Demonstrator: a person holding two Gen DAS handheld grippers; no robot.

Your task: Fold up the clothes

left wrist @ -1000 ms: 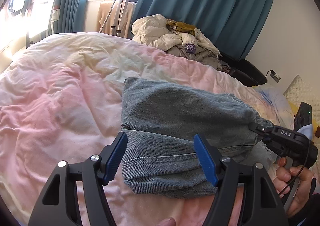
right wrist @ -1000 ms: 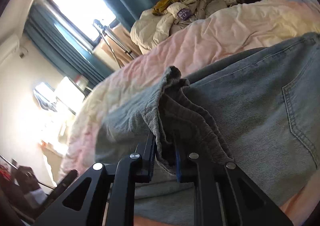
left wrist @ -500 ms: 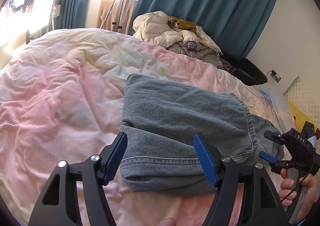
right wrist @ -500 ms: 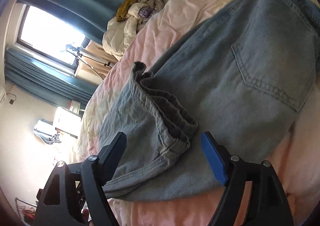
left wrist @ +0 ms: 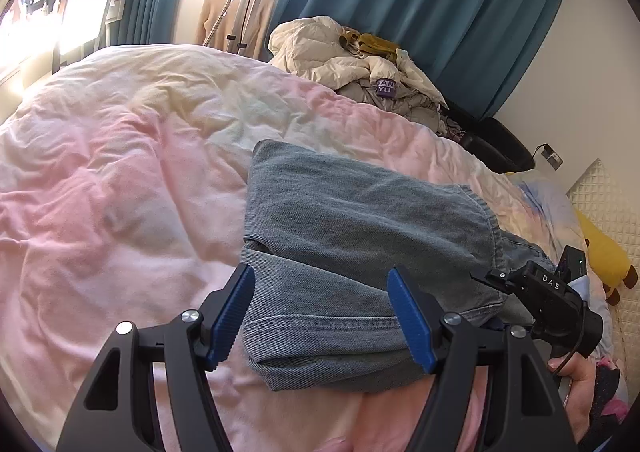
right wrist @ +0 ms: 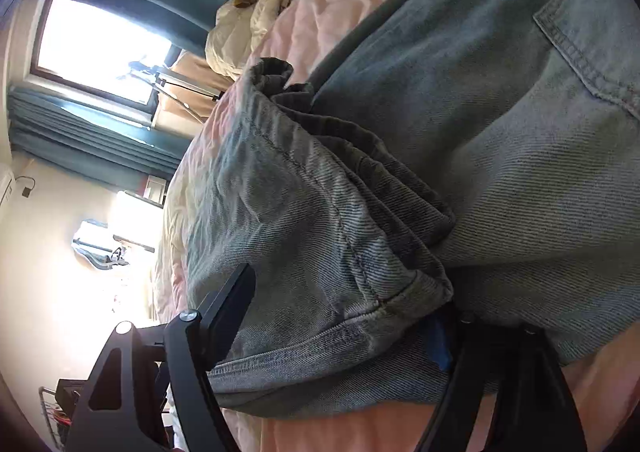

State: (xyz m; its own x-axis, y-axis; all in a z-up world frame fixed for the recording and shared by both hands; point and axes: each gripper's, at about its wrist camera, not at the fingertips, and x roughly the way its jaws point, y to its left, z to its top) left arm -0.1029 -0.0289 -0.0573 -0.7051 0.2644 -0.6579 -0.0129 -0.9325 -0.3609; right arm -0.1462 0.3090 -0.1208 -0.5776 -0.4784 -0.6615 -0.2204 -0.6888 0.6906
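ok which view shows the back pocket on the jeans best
The right wrist view. The back pocket sits at upper right with its stitched edge and corner sharp on the jeans. In the left wrist view the folded jeans show whole on the pink duvet, but no pocket can be made out.

Jeans [left wrist: 360, 236]: faded blue denim, coarse twill weave, stitched hems. Duvet [left wrist: 120, 172]: soft pink cloth, matt, creased. Curtains [left wrist: 420, 12]: teal fabric, matt. Left gripper [left wrist: 320, 316]: matt black plastic, ribbed blue pads [left wrist: 408, 320], bright metal screws. Headboard [left wrist: 604, 212]: cream quilted padding.
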